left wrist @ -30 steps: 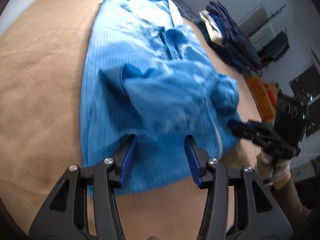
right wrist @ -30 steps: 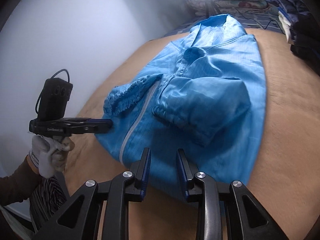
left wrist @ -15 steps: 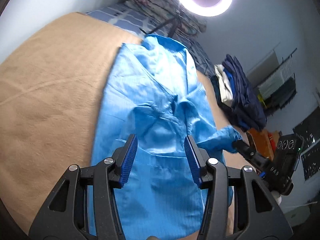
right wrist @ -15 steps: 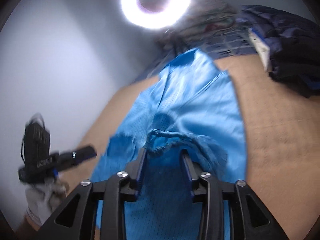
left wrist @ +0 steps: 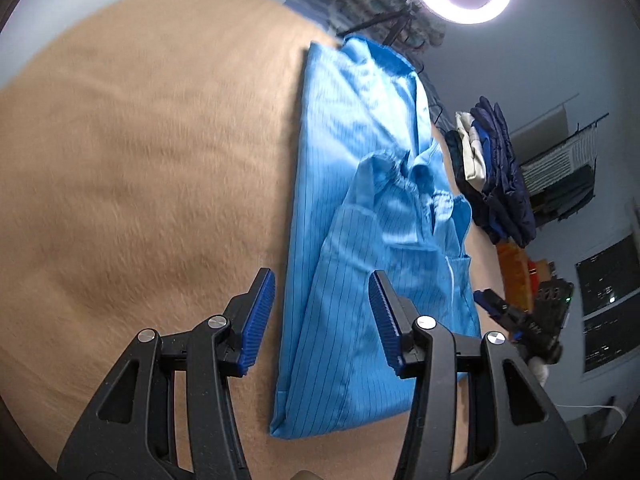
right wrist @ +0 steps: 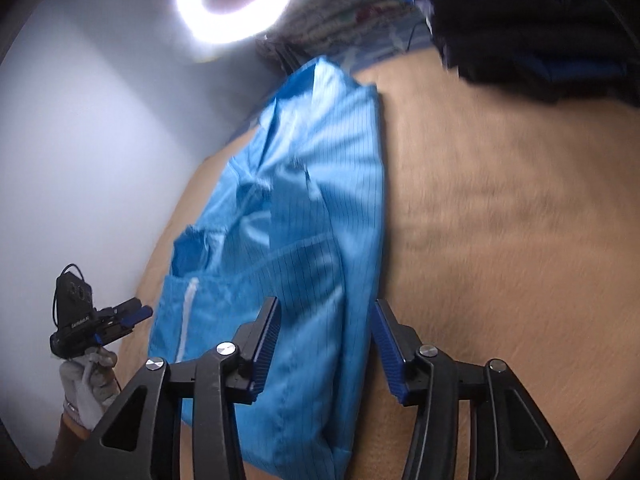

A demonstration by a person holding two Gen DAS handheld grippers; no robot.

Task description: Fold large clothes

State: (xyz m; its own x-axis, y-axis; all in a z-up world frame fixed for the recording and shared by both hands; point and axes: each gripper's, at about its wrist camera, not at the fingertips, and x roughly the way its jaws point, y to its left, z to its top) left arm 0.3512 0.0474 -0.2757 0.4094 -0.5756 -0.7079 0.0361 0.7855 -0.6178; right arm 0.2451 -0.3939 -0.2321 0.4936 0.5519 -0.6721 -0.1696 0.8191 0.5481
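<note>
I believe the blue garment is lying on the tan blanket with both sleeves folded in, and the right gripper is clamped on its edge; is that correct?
Not quite: the right gripper is open, not clamped. In the right wrist view its jaws have just been opening and stand apart over the blue garment without pinching it. The rest holds: the garment lies on the tan blanket with both sleeves folded in.

A big light blue coat (left wrist: 352, 240) with thin dark stripes is lying flat on the tan cover in the middle of the frame. Its sides are lying folded in, making a long narrow shape. Its collar is pointing to the top, and a white zipper is showing near the bottom.
</note>
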